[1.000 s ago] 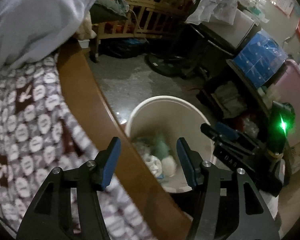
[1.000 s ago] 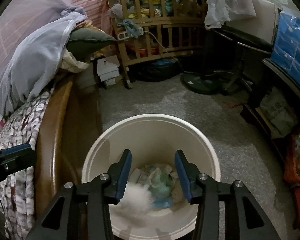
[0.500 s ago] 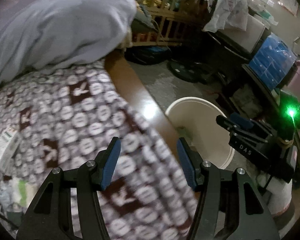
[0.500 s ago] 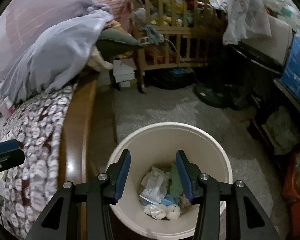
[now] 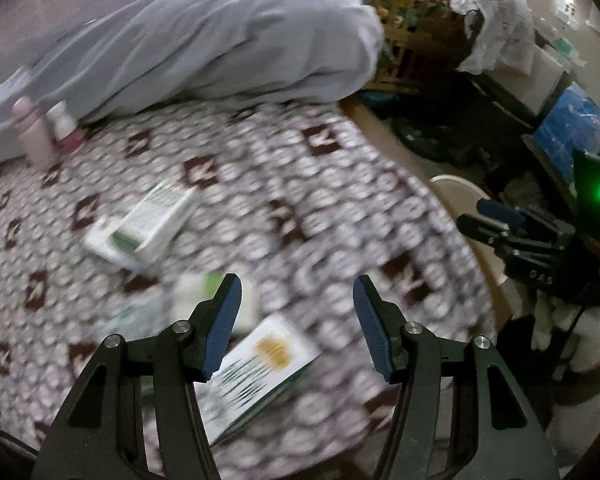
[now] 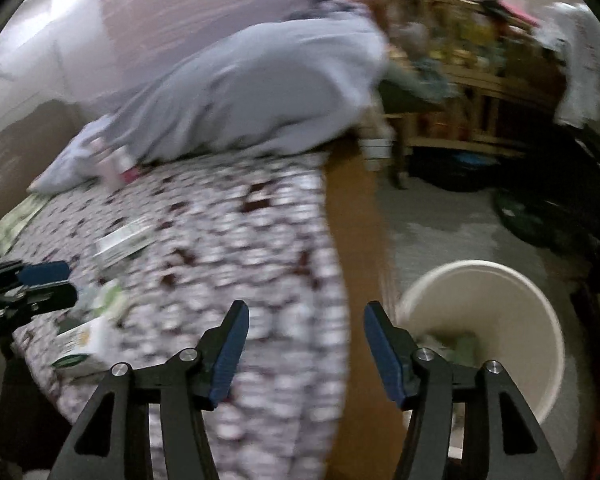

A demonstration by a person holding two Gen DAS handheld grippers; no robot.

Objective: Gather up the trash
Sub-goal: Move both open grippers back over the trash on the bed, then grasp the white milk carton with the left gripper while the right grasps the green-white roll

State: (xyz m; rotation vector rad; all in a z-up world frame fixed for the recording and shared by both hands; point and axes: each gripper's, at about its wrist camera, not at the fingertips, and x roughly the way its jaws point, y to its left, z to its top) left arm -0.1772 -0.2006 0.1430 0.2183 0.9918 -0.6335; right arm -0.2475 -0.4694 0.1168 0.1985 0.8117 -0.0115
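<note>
The left hand-held gripper (image 5: 296, 320) hangs over the bed (image 5: 340, 208) with its jaws apart and nothing between them. Just under and ahead of it lies a flat white box with a yellow print (image 5: 260, 364), and this is probably the reason the hand-held gripper points down there: I judge it is the next piece of trash to take. A second white and green box (image 5: 148, 224) lies farther on the patterned blanket, and a smaller, blurred white and green packet (image 5: 204, 296) lies between the two, so more pieces wait.

The right hand-held gripper (image 6: 304, 344) is also empty. Its jaws are opening, and nothing is between them. It hangs above the wooden edge of the bed (image 6: 356, 248), between the blanket and the white bucket (image 6: 540, 320).

The bucket stands on the floor just beside the bed frame, which keeps the way short from the blanket to the bucket. Some trash already lies at its bottom, though blur hides what it is. A grey quilt (image 5: 220, 40) is pushed up at the far end of the bed, and a pink bottle (image 5: 34, 136) stands near it. Whether the bottle counts as trash I cannot tell.
</note>
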